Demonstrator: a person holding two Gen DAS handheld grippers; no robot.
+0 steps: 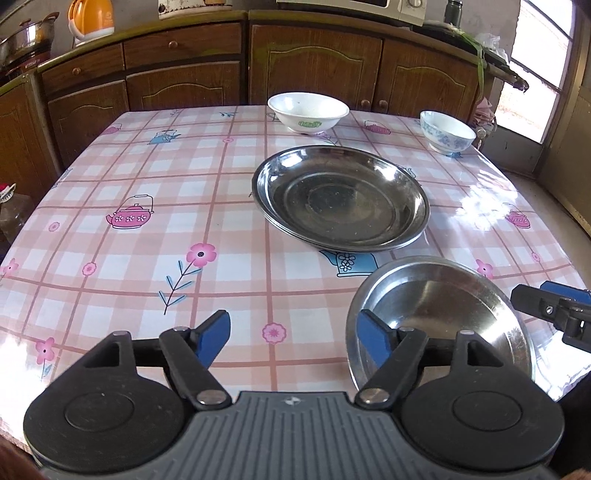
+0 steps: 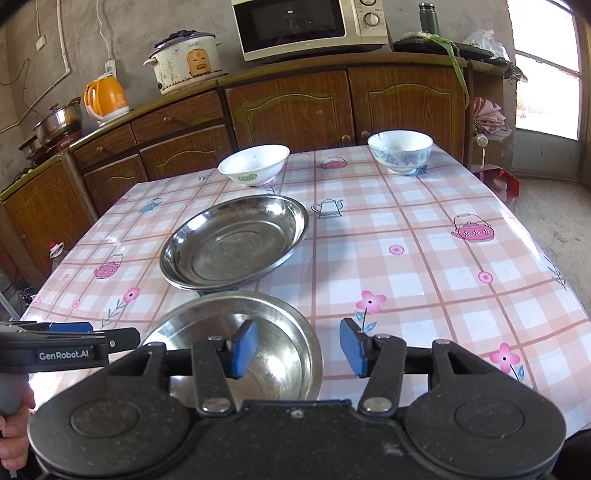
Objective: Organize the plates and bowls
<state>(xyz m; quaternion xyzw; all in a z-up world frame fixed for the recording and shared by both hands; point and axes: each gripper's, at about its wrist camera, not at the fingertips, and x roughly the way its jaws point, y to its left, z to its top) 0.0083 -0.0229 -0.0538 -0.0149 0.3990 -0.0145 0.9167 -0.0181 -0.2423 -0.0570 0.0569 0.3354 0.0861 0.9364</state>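
Left gripper [image 1: 293, 341]: fingers apart, nothing between them; bare checked cloth shows in the gap.
Right gripper [image 2: 299, 345]: fingers apart, gripping nothing; only the near plate's far edge and the cloth show in the gap.
Near steel plate [image 1: 443, 314]: flat on the bench [image 1: 147, 177], behind the left gripper's right finger [image 1: 373, 341] and the right gripper's left finger [image 2: 243, 347]; contact with either cannot be told.
Stacked steel plates [image 2: 236, 240]: ahead of both grippers, mid-bench, just beyond the near plate, a narrow gap between.
White bowl with green print [image 2: 255, 164]: far edge of bench, beyond the stack.
Blue-patterned bowl [image 2: 400, 151]: far edge, ahead of the right gripper's fingers, well apart from the white bowl.
Person's hand [image 2: 13, 432]: on the left gripper's grey handle.
Background: wooden cabinets [image 2: 295, 107], microwave [image 2: 310, 26], rice cooker [image 2: 184, 61], orange kettle [image 2: 105, 98].
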